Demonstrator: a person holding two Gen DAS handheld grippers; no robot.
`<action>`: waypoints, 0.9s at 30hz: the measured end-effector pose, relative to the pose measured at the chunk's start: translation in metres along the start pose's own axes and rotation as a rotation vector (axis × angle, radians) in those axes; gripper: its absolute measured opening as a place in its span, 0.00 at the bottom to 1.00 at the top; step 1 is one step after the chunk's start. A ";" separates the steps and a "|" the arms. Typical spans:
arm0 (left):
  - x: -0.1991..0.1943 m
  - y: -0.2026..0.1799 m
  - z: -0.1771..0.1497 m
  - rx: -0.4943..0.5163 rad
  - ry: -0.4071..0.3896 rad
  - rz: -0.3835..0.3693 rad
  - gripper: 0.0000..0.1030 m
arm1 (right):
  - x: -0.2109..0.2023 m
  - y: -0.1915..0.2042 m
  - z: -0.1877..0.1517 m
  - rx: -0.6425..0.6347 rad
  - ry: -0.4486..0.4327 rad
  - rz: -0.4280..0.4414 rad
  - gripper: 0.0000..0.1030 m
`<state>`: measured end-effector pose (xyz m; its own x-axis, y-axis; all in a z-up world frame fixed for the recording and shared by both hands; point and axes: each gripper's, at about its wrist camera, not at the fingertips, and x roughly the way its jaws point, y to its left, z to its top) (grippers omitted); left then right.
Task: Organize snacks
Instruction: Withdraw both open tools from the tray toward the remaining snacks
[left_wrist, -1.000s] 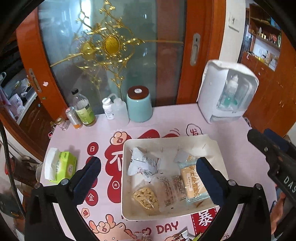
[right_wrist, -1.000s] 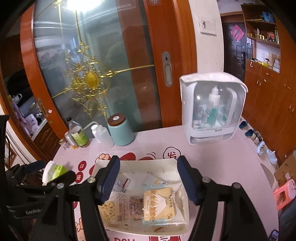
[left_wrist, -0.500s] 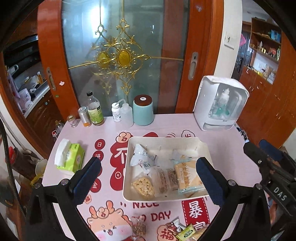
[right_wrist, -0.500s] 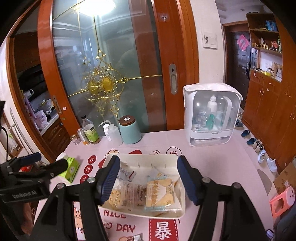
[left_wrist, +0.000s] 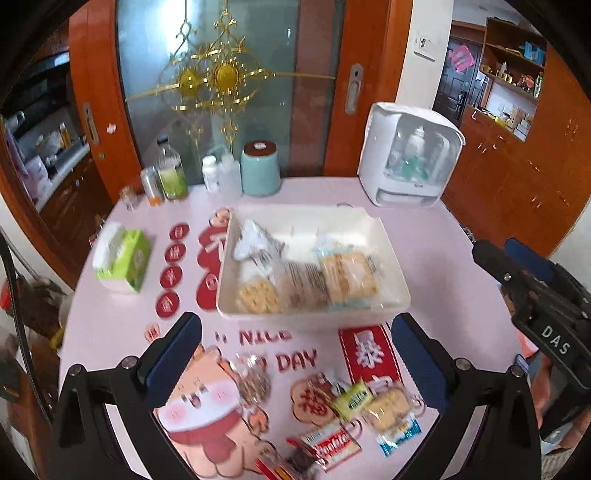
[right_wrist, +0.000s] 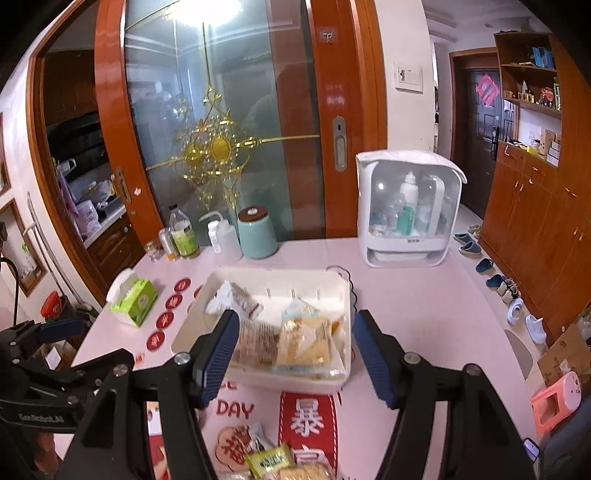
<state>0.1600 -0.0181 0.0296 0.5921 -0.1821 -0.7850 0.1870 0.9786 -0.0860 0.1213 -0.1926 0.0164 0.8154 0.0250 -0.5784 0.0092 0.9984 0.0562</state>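
tray (left_wrist: 391, 266): white, rectangular, shallow, sitting flat at the table's centre, its long side running 9 to 3 o'clock.
white crinkled packet (left_wrist: 256, 245): in the tray at its 10 o'clock corner, tilted.
nut pack (left_wrist: 256, 295): clear, lying flat at the tray's 7 o'clock.
clear printed pack (left_wrist: 304, 286): flat at the tray's 6 o'clock, touching the nut pack.
cracker pack (left_wrist: 349, 277): pale yellow, flat, at the tray's 4 o'clock.
loose snacks (left_wrist: 354, 410): several small packs on the table outside the tray, at its 6 o'clock; among them a green packet (right_wrist: 269, 459) and a red-and-white packet (left_wrist: 330, 443); blurred.
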 end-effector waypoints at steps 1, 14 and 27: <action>-0.001 -0.001 -0.006 -0.005 0.001 -0.001 0.99 | -0.001 0.000 -0.006 -0.006 0.008 0.000 0.63; 0.012 -0.003 -0.099 -0.067 -0.030 0.011 0.99 | 0.015 -0.006 -0.098 -0.060 0.149 -0.016 0.63; 0.039 0.018 -0.156 -0.094 0.081 0.090 0.99 | 0.020 -0.042 -0.159 -0.006 0.191 -0.054 0.63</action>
<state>0.0640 0.0074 -0.0982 0.5376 -0.0890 -0.8385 0.0593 0.9959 -0.0677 0.0454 -0.2257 -0.1270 0.6893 -0.0198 -0.7243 0.0459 0.9988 0.0164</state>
